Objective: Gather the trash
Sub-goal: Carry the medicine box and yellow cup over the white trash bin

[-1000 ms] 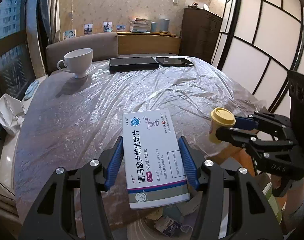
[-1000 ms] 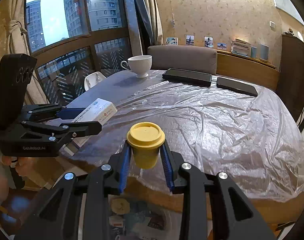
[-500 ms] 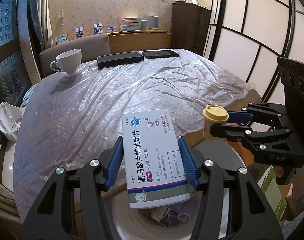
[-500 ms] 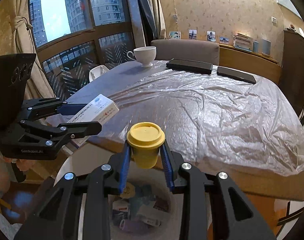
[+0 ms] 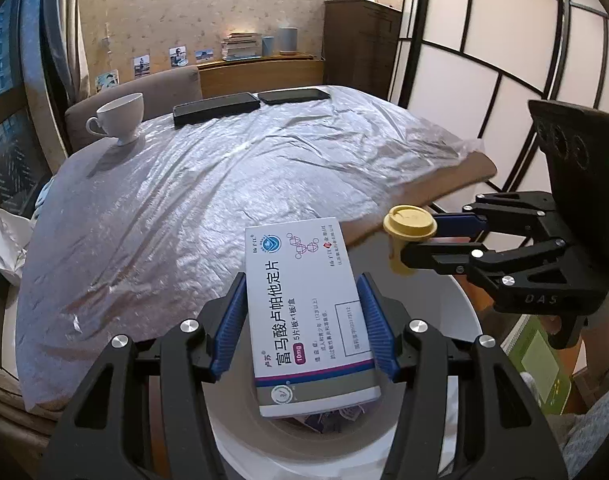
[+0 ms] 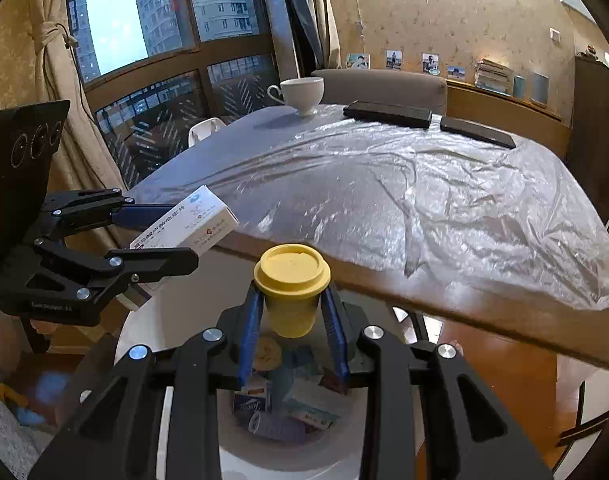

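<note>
Left gripper (image 5: 300, 320): jaws closed on a medicine box (image 5: 304, 308), held flat by its long sides, out over the white trash bin (image 5: 456, 320).
Right gripper (image 6: 292, 312): jaws clamped on a small yellow lidded cup (image 6: 291, 288), upright, above the same bin's mouth (image 6: 152, 324), where other litter lies.
Step in hand: carry-to-bin, apparently at its end; both items sit clear of the plastic-covered table (image 5: 224, 184).
Next move, as judged: part each pair of jaws so box and cup drop inside the rim.
</note>
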